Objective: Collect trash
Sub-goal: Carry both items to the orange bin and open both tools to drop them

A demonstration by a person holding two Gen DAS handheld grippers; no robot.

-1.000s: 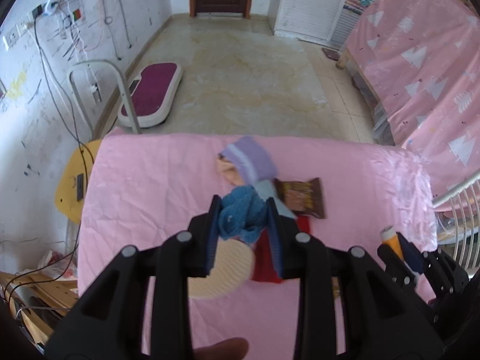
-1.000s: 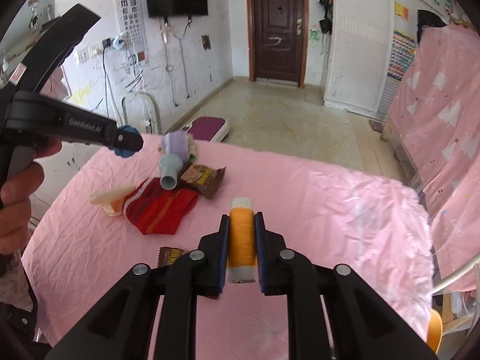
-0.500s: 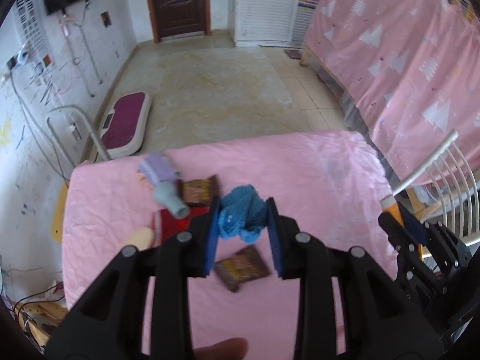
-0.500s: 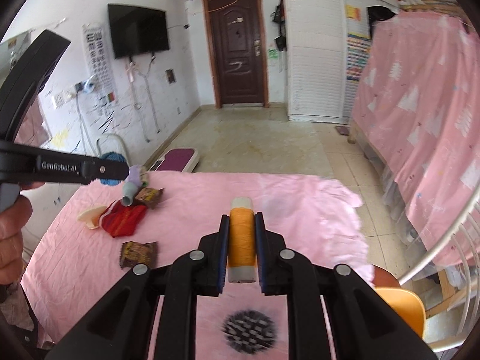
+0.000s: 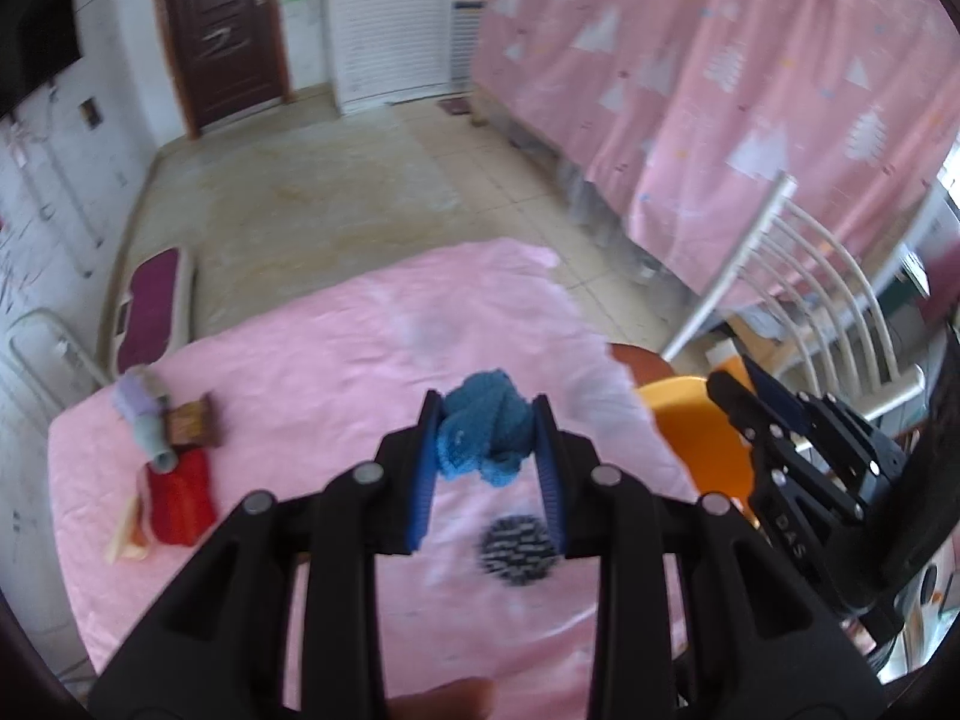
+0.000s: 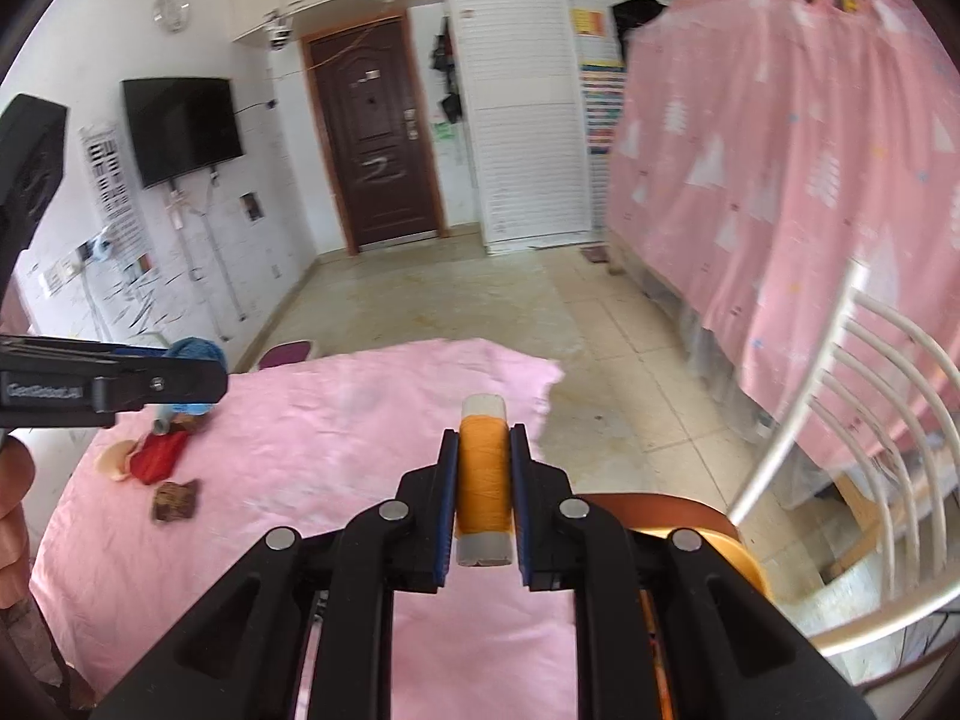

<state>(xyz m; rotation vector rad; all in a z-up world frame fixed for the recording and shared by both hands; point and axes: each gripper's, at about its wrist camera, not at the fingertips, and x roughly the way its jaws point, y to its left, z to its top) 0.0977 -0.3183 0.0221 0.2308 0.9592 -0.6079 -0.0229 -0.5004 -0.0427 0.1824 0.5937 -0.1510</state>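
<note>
Nearest in the left wrist view, the left gripper [image 5: 487, 450] has its jaws clamped on a bunched blue sock [image 5: 483, 441], held above the pink-covered bench [image 5: 336, 360]. In the right wrist view the right gripper [image 6: 483, 483] has its jaws clamped on an orange thread spool [image 6: 483, 480], whose long axis runs along the fingers, white ends fore and aft. Both loads are off the cloth, so the coming move seems to turn on the orange bin [image 5: 696, 438] at the near right corner of the bench: it lies right of and below the left jaws, and under the right gripper, which looks the nearer of the two. Its opening is mostly hidden, so I cannot tell how full it is. Just below the sock a black-and-white spotted ball [image 5: 516, 549] rests on the cloth. Further left lie a red cloth [image 5: 180, 501], a brown wrapper [image 5: 191, 425] and a rolled lilac-grey sock [image 5: 141, 414], close together. A white chair back [image 5: 810, 312] stands right of the bin and could crowd a wide swing.
</note>
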